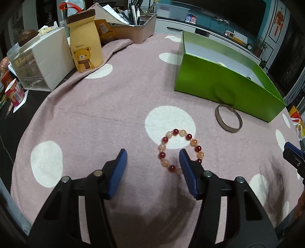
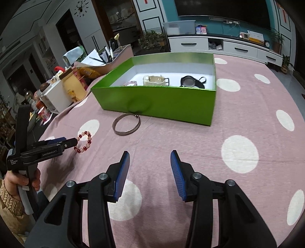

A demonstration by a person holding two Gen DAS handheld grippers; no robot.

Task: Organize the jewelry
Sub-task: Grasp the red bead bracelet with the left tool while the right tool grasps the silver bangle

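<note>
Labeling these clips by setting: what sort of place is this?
Most likely a home living room: a TV above a white media cabinet, a wall clock, and a table under a pink polka-dot cloth.

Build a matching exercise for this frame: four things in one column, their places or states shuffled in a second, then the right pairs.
Things:
1. red and peach beaded bracelet
2. grey metal bangle
3. black round watch
4. right tool

Places or states:
A. inside the green cardboard box
B. open over bare pink dotted cloth
C. on the cloth against the box's front wall
D. partly between the open left tool's fingers

Pairs: 1-D, 2-C, 3-A, 4-B
</note>
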